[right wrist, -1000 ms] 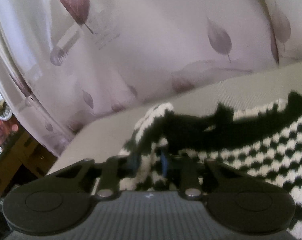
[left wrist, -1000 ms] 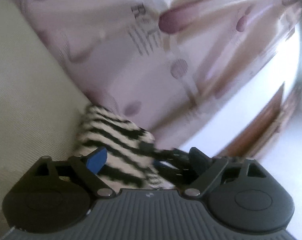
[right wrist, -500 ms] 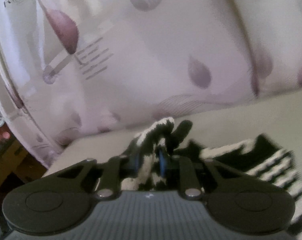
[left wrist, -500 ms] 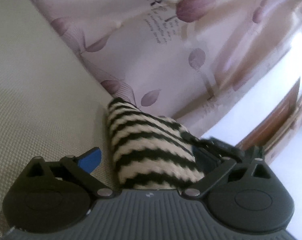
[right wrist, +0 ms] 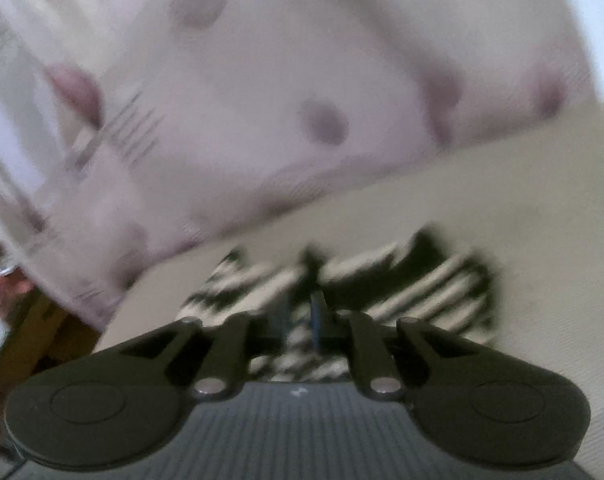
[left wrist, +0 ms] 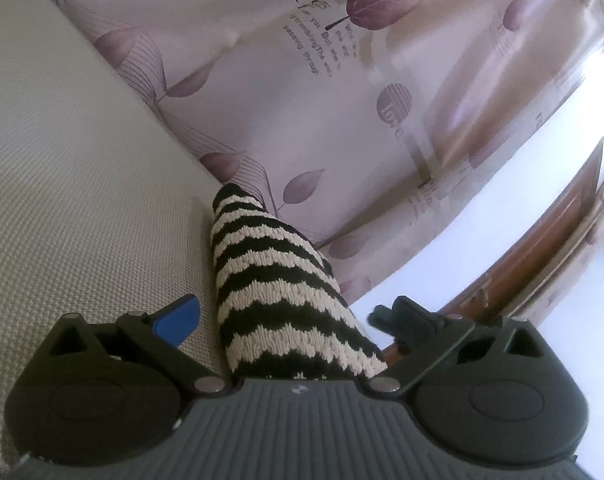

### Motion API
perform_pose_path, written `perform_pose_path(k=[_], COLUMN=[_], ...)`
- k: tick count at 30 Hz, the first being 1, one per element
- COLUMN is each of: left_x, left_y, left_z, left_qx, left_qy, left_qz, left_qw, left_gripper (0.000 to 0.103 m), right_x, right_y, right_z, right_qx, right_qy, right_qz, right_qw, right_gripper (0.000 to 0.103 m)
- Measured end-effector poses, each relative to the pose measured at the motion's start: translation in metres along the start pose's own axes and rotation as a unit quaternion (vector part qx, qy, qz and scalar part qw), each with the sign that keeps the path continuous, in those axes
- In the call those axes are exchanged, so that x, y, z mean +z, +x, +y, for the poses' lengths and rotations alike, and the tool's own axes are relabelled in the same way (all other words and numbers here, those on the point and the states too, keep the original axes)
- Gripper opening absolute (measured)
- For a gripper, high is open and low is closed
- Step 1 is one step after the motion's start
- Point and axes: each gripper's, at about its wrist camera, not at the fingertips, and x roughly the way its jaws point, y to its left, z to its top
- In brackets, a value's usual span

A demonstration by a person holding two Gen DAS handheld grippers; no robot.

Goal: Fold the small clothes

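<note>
A small black-and-cream zigzag knit garment (left wrist: 278,296) lies on the beige woven surface (left wrist: 74,200). In the left wrist view it runs between the two fingers of my left gripper (left wrist: 286,320), which stands wide open around it; the blue pad (left wrist: 176,320) is apart from the knit. In the blurred right wrist view my right gripper (right wrist: 300,316) is shut on a fold of the same knit garment (right wrist: 422,284), the rest bunched ahead and to the right on the beige surface (right wrist: 502,184).
A pale lilac curtain with purple leaves and printed text (left wrist: 342,100) hangs close behind the surface's far edge; it also fills the right wrist view (right wrist: 262,80). Brown wooden furniture (left wrist: 542,264) stands at the right; more wood (right wrist: 34,344) at lower left.
My left gripper has opened and let go of the knit, which now lies loose between its fingers. My right gripper stays shut on the knit and has drawn it back, bunching it.
</note>
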Motion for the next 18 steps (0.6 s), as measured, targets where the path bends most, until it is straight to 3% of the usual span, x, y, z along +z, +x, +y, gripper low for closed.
perform_pose_path(k=[3, 5, 6, 7, 9, 11, 12, 13, 15, 17, 18], left_x=[0.000, 0.000, 0.000, 0.000, -0.001, -0.003, -0.004, -0.005, -0.006, -0.006, -0.006], left_y=[0.003, 0.005, 0.006, 0.007, 0.008, 0.010, 0.011, 0.012, 0.012, 0.012, 0.012], left_z=[0.002, 0.005, 0.006, 0.005, 0.003, 0.000, -0.002, -0.004, -0.006, -0.005, -0.004], left_qx=[0.006, 0.010, 0.011, 0.012, 0.013, 0.014, 0.016, 0.017, 0.017, 0.017, 0.016], left_qy=[-0.006, -0.013, -0.014, -0.011, -0.002, 0.012, 0.019, 0.026, 0.034, 0.033, 0.030], left_qz=[0.003, 0.008, 0.009, 0.011, 0.014, 0.020, 0.021, 0.023, 0.026, 0.025, 0.025], left_qw=[1.0000, 0.9998, 0.9998, 0.9998, 0.9998, 0.9996, 0.9995, 0.9992, 0.9989, 0.9990, 0.9991], left_gripper=[0.102, 0.102, 0.102, 0.102, 0.102, 0.102, 0.102, 0.102, 0.102, 0.102, 0.102], right_x=[-0.014, -0.022, -0.026, -0.029, -0.036, -0.037, -0.038, -0.038, -0.037, -0.033, -0.028], right_y=[0.020, 0.034, 0.040, 0.047, 0.053, 0.057, 0.059, 0.061, 0.058, 0.038, 0.025], right_z=[0.004, 0.007, 0.009, 0.008, 0.008, 0.012, 0.016, 0.020, 0.031, 0.042, 0.043], right_qx=[0.039, 0.052, 0.051, 0.052, 0.066, 0.070, 0.057, 0.043, 0.018, -0.005, -0.015], right_qy=[0.033, 0.044, 0.050, 0.062, 0.087, 0.084, 0.067, 0.052, 0.013, -0.044, -0.055], right_qz=[0.015, 0.024, 0.026, 0.028, 0.022, 0.015, 0.014, 0.022, 0.020, -0.009, -0.021], right_qw=[0.999, 0.997, 0.997, 0.996, 0.994, 0.994, 0.996, 0.997, 1.000, 0.999, 0.998], right_gripper=[0.016, 0.040, 0.067, 0.083, 0.083, 0.080, 0.053, 0.020, 0.018, 0.008, 0.008])
